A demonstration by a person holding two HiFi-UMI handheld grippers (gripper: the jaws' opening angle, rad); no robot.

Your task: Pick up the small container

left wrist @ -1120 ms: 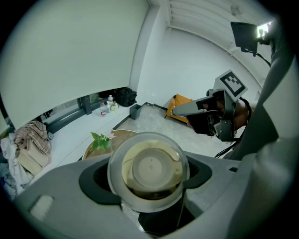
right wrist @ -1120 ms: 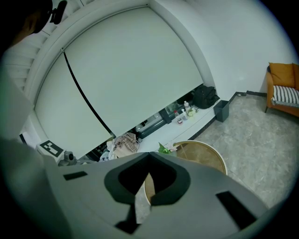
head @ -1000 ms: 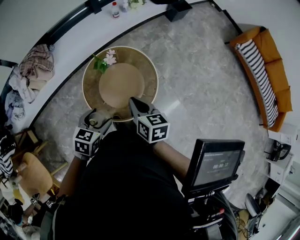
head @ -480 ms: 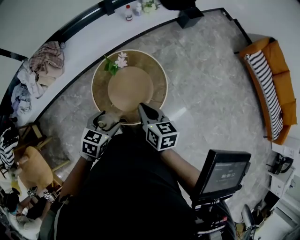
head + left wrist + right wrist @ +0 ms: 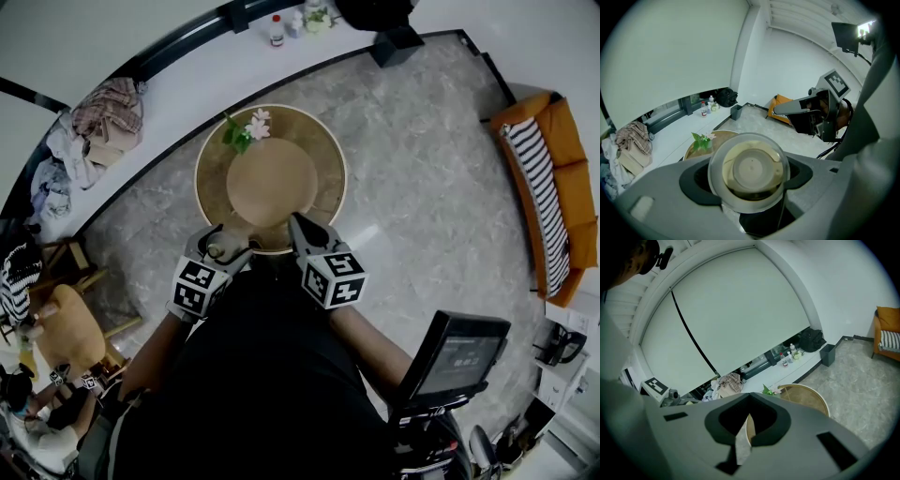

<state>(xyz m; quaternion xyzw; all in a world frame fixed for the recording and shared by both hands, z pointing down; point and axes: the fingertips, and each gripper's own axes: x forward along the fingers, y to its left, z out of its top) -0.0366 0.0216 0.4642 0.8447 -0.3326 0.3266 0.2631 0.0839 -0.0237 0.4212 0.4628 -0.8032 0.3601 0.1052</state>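
Note:
The small container [image 5: 751, 169] is a clear round pot with a yellowish inside. My left gripper [image 5: 749, 179] is shut on it, with the jaws pressed against both of its sides. In the head view the left gripper [image 5: 217, 249] holds the container [image 5: 217, 251] just over the near rim of the round wooden table [image 5: 330, 174]. My right gripper [image 5: 302, 229] hangs beside it over the same rim. In the right gripper view the right gripper [image 5: 749, 398] is shut, its jaw tips touching with nothing between them.
A small green plant with pale flowers [image 5: 246, 129] stands on the table's far left. Behind the table runs a white ledge with bottles [image 5: 276, 30] and a clothes pile [image 5: 105, 114]. An orange sofa [image 5: 555, 187] is at right, a monitor [image 5: 459, 358] at lower right, and a wooden chair [image 5: 62, 339] at left.
The head view has drifted, so the table sits lower and further right in the picture. Both grippers keep their place at the table's near rim, and the left stays shut on the container.

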